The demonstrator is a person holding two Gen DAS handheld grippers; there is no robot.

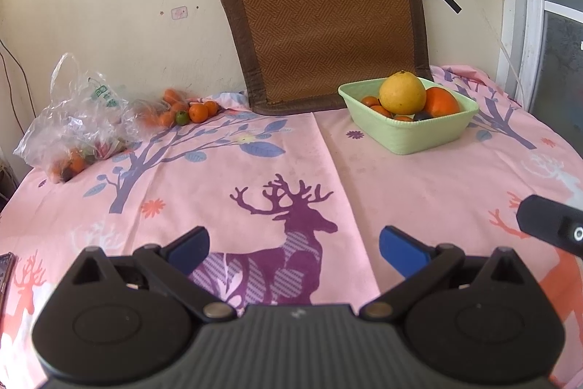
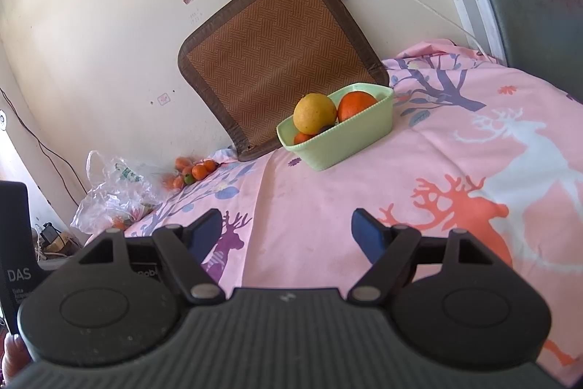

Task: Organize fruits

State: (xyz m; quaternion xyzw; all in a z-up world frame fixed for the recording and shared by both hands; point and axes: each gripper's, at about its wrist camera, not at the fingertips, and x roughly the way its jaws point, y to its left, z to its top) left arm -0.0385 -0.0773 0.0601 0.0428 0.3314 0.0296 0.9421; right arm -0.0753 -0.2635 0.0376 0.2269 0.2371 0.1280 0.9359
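- Left wrist view: pink deer cloth (image 1: 328, 148) covers the desk; green basket (image 1: 419, 133) of fruit sits upper right, near a brown mat (image 1: 324, 24) on the wall.
- Loose oranges (image 1: 189, 110) lie upper left, beside a plastic bag (image 1: 76, 119).
- Left hand-held gripper (image 1: 293, 246) and right hand-held gripper (image 2: 288, 232) both gape wide, holding nothing.

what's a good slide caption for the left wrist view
Open left gripper over the pink deer tablecloth, facing a green basket of fruit and loose tangerines.

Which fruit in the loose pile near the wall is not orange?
The small green fruit at the pile's front; the small oranges around it are all orange.
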